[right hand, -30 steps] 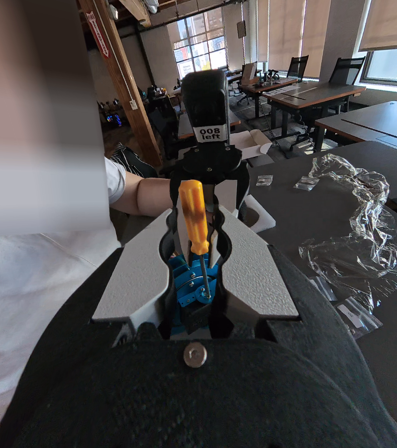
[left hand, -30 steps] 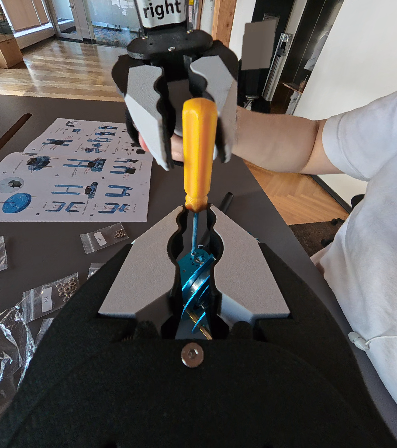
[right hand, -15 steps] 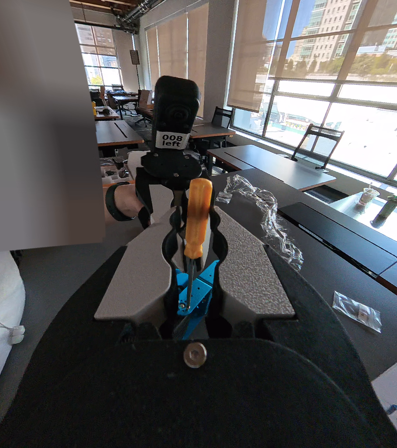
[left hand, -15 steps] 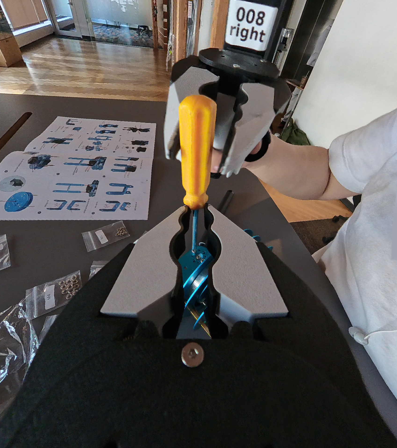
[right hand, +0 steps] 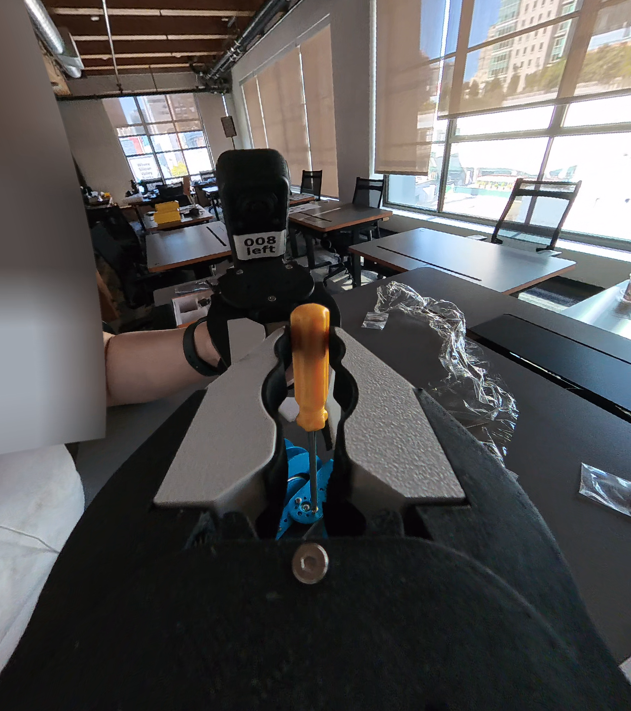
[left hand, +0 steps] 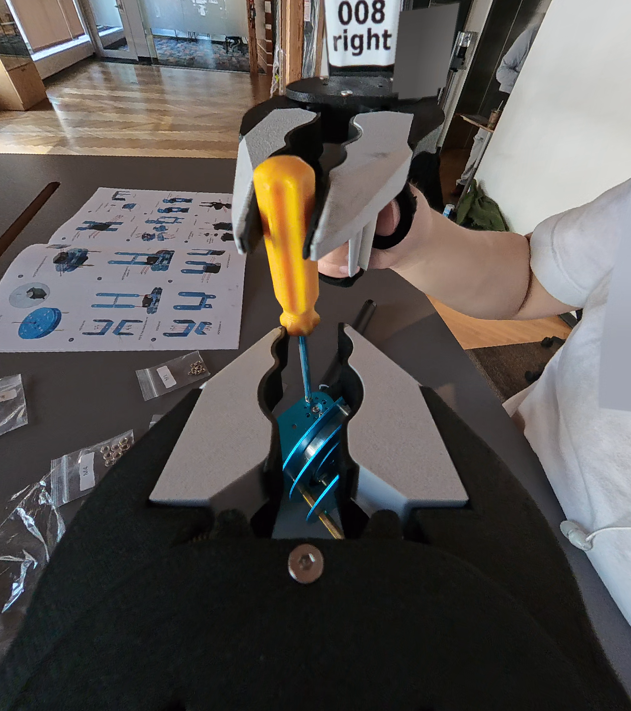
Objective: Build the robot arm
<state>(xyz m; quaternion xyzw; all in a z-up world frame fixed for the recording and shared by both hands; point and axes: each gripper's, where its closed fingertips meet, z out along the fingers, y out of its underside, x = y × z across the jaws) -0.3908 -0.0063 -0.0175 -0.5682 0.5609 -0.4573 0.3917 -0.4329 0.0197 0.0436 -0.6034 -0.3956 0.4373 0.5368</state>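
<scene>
Left wrist view: left gripper clamps blue assembly (right gripper clamps screwdriver above).

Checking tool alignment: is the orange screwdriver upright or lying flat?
Roughly upright, leaning slightly: the screwdriver stands handle-up in the right gripper, tip down on the blue part.

Black tool bodies, grey fingers, white sleeves.
</scene>
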